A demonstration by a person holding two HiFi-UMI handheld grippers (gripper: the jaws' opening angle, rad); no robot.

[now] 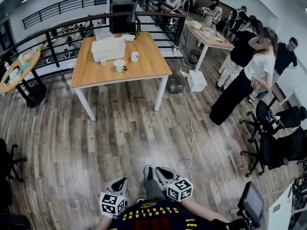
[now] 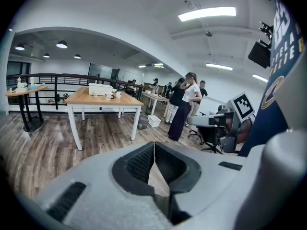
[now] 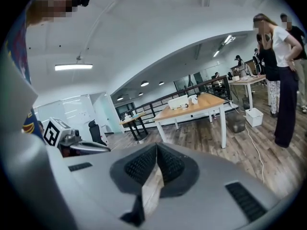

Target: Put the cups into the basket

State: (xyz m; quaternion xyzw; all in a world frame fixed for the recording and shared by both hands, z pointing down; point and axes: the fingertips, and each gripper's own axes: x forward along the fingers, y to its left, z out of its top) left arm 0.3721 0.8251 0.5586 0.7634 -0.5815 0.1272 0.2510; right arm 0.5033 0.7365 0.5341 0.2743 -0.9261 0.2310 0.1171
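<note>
Both tools are well short of the wooden table (image 1: 151, 63), across open floor from it. The left gripper (image 1: 121, 181) has its jaws pressed together on nothing. The right gripper (image 1: 159, 170) is closed and empty too. On the table, three cups (image 1: 119, 64) stand just beside the white basket (image 1: 108, 48), untouched and far from either tool.
</note>
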